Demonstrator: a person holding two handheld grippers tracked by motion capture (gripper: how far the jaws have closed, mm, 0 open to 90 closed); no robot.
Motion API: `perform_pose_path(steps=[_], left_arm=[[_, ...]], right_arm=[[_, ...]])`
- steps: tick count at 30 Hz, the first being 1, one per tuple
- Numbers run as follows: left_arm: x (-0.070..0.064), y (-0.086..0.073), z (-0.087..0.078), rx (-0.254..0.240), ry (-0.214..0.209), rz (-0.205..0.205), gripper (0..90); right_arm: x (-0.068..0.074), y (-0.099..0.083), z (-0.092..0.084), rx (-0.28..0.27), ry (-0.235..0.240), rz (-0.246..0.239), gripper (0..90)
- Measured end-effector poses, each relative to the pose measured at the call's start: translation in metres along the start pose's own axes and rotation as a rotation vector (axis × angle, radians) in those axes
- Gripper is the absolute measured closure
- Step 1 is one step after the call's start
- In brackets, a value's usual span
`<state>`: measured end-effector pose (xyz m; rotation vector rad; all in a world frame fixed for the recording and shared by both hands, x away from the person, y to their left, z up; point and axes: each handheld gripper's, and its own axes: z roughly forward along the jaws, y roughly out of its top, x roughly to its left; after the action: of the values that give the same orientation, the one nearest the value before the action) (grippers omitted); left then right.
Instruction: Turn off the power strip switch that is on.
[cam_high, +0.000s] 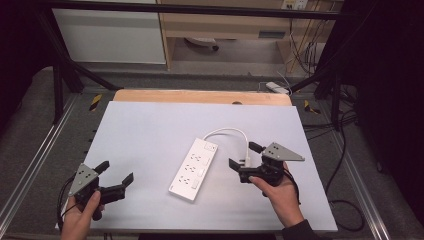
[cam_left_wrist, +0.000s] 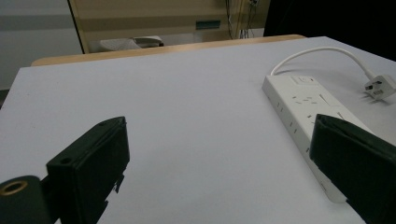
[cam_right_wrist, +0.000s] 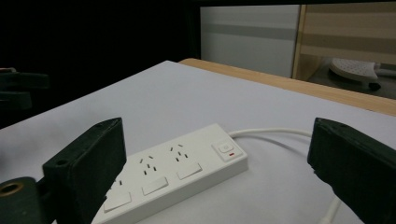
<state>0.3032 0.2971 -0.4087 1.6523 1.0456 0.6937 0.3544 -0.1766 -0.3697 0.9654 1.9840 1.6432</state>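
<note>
A white power strip (cam_high: 194, 170) lies on the white tabletop (cam_high: 150, 130), a little right of the middle, with its switch end to the back. Its white cable (cam_high: 227, 131) loops from that end round to a white plug (cam_high: 247, 160). My right gripper (cam_high: 244, 155) is open just right of the strip, its jaws either side of the plug and not touching it. In the right gripper view the strip (cam_right_wrist: 177, 170) lies ahead between the open jaws. My left gripper (cam_high: 116, 172) is open at the front left, with nothing in it. Its view has the strip (cam_left_wrist: 303, 107) and plug (cam_left_wrist: 380, 87) at the right.
A wooden table edge (cam_high: 200, 96) runs behind the white top. Black frame bars (cam_high: 65, 65) stand at the back left and right. Loose black cables (cam_high: 345, 200) lie on the floor to the right, and a white adapter (cam_high: 277, 87) lies behind the table.
</note>
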Motion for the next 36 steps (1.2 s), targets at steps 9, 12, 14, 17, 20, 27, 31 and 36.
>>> perform_pose_path(steps=[9,12,14,17,20,27,31,36], left_arm=[[0.000,0.000,0.001,-0.004,0.008,-0.005,4.7],[0.000,0.000,0.001,0.001,0.010,-0.010,4.7],[-0.001,0.000,0.002,0.001,0.013,-0.010,4.7],[-0.004,0.000,0.003,0.001,0.009,-0.013,4.7],[-0.006,0.000,0.004,0.005,0.008,-0.011,4.7],[-0.005,0.000,0.004,0.002,0.008,-0.015,4.7],[-0.005,0.000,0.004,0.000,0.006,-0.010,4.7],[-0.005,0.000,0.004,0.000,0.007,-0.009,4.7]], right_arm=[[0.005,0.000,0.002,-0.041,0.042,-0.023,30.3],[0.008,0.000,0.004,-0.041,0.051,-0.034,40.1],[0.009,0.000,0.005,-0.033,0.053,-0.042,46.5],[0.012,-0.001,0.009,-0.025,0.065,-0.054,57.3],[0.017,-0.002,0.012,-0.017,0.079,-0.070,66.9],[0.025,-0.005,0.020,0.003,0.110,-0.091,83.2],[0.030,-0.008,0.026,0.017,0.121,-0.098,88.3],[0.037,-0.011,0.034,0.033,0.140,-0.099,90.0]])
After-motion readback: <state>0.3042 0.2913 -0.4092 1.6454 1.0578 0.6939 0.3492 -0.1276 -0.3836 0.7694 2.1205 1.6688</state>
